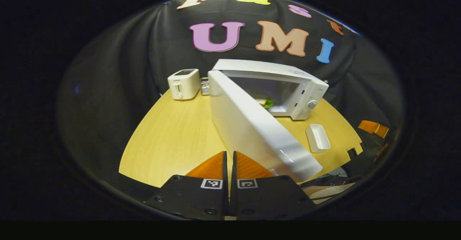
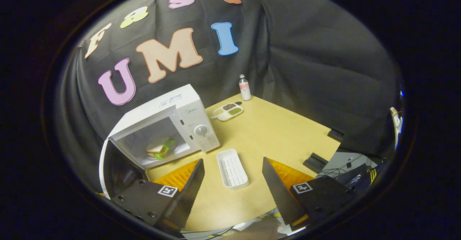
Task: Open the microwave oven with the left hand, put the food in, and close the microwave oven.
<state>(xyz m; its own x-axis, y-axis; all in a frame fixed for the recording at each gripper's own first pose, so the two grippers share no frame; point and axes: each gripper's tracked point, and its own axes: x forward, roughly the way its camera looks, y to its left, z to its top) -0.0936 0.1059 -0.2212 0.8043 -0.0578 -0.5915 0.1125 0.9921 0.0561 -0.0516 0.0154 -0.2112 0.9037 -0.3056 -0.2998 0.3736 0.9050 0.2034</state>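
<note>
Microwave oven (image 2: 164,124) white, door (image 1: 254,132) open, sandwich (image 2: 159,148) inside.

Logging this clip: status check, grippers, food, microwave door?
Left gripper shut, empty, beside the open door. Right gripper open, empty, above the white tray. Sandwich inside microwave. Door swing looks unobstructed; closing remains.

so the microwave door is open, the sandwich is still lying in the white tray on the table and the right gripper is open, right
Not quite: the sandwich is already inside the microwave, as the right gripper view shows. The white tray on the table has nothing in it. The rest holds: the microwave door stands open, and the right gripper is open.
</note>
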